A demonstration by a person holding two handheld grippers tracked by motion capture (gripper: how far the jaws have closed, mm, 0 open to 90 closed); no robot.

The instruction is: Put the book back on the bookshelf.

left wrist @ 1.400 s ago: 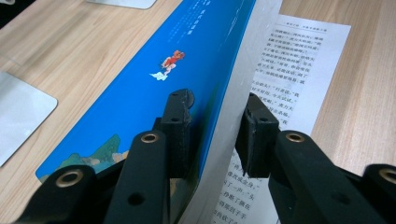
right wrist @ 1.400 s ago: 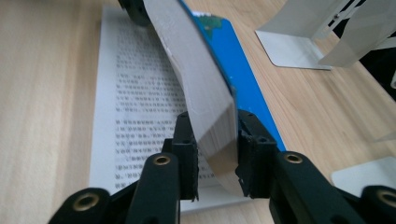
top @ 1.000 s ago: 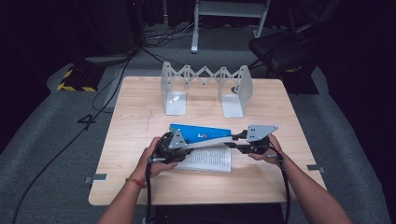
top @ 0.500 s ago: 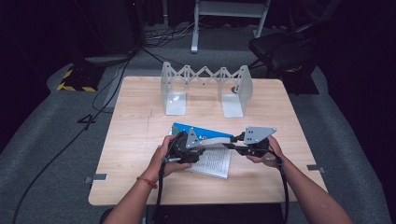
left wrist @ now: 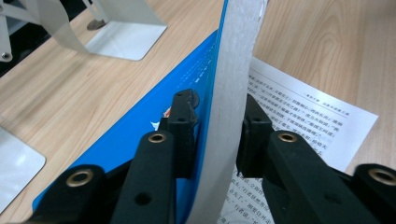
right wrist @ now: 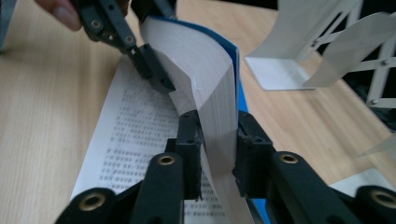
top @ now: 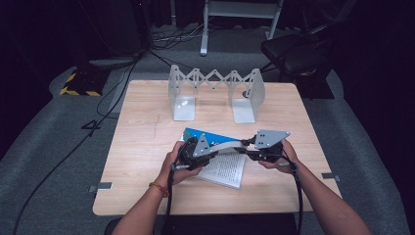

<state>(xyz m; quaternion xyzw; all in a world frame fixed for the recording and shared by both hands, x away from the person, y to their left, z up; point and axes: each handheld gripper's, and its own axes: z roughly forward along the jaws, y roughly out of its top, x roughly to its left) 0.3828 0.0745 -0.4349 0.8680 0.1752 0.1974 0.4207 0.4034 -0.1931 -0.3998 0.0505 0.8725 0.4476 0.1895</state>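
The blue-covered book (top: 222, 147) was up off the bench (top: 147, 142), a thick block of its pages pinched from both ends while loose printed pages (top: 225, 169) lay flat beneath; by my reading the lift was done and the trip to the metal bookend rack (top: 215, 90) behind remained. The left tongs (left wrist: 215, 135) had just been closing and were clamped on the pages, and the right tongs (right wrist: 218, 140) were likewise squeezed tight on them.
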